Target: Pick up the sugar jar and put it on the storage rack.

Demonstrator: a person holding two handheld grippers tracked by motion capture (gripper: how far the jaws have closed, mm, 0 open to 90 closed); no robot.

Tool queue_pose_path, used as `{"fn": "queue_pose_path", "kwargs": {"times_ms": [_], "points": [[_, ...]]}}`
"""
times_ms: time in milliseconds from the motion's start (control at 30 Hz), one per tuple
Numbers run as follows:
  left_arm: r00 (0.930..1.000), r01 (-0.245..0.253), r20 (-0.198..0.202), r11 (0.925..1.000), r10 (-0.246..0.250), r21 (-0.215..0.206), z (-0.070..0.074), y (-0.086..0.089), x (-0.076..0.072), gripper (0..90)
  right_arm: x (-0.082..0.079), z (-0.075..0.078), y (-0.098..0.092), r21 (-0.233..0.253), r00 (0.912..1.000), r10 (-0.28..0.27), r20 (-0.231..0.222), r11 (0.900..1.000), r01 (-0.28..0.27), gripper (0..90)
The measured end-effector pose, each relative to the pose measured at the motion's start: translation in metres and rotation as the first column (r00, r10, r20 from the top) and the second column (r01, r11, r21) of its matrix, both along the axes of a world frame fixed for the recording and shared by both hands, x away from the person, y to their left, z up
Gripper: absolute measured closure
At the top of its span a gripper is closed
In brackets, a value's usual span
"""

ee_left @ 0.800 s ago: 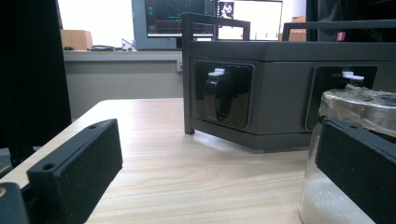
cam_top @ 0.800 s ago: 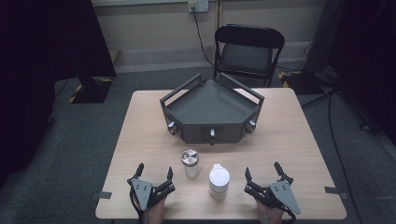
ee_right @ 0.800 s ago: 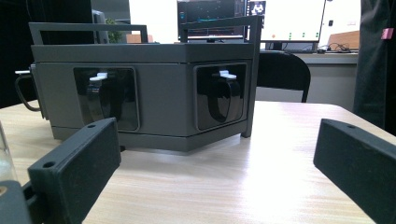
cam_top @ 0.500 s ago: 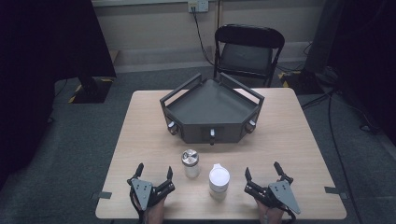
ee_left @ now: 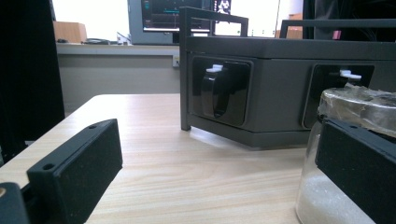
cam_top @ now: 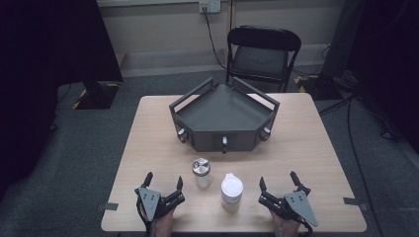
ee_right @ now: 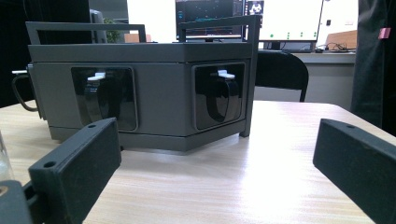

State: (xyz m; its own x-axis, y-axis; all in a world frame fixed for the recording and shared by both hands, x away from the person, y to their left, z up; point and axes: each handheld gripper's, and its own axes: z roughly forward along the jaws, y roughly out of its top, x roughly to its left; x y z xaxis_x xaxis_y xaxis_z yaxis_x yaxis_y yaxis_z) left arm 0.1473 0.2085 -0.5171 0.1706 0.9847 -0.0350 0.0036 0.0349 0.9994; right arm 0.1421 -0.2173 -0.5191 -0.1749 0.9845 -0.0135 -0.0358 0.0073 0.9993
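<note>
Nothing is seen to have moved since the earlier frames: both tongs and both containers are found at the same places along the near edge of the tabletop [cam_top: 148, 128]. Left tongs [cam_top: 163, 184] are held wide open with nothing gripped, resting on the tabletop just left of the glass jar [cam_top: 201, 172], which is topped by a metal lid and is partly filled with white grains in the left gripper view. Right tongs [cam_top: 278, 181] are likewise spread wide and empty, resting just right of the white-capped bottle [cam_top: 231, 191]. The jar and the bottle are stood upright, near each other but apart, between the 2 tongs. Farther back, at the middle of the tabletop, a dark grey angular tray box [cam_top: 223, 114] is placed, with 3 recessed knobs on its front faces and rails along its upper edges. A black folding chair [cam_top: 262, 54] is set beyond the tabletop.
</note>
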Motion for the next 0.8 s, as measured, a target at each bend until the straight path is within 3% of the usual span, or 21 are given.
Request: {"fn": "queue_pose_path", "kwargs": {"times_ms": [200, 367, 533, 633, 800], "points": [[0.9993, 0.038, -0.002, 0.9993, -0.037, 0.007, 0.003, 0.004, 0.002, 0.0, 0.000, 0.000, 0.000, 0.000, 1.0000, 0.000, 0.000, 1.000, 0.000, 0.0], [0.9989, 0.042, 0.020, 0.9991, -0.043, 0.007, 0.006, 0.004, 0.001, 0.0, 0.000, 0.000, 0.000, -0.001, 1.0000, 0.000, 0.000, 1.000, 0.000, 0.0], [0.9983, 0.055, 0.017, 0.9984, -0.055, 0.009, 0.016, 0.002, 0.001, 0.0, 0.000, 0.000, 0.000, -0.001, 1.0000, -0.002, 0.000, 1.000, 0.002, 0.0], [0.9956, 0.080, 0.047, 0.9963, -0.082, 0.031, 0.018, 0.002, 0.000, 1.0, 0.000, 0.000, 0.001, 0.000, 1.0000, -0.003, 0.000, 1.000, 0.003, 0.0], [0.9904, 0.121, 0.066, 0.9925, -0.122, 0.017, 0.023, 0.004, 0.003, 0.0, 0.000, 0.000, 0.002, 0.000, 0.9999, -0.012, 0.000, 1.000, 0.012, 0.0]]}}
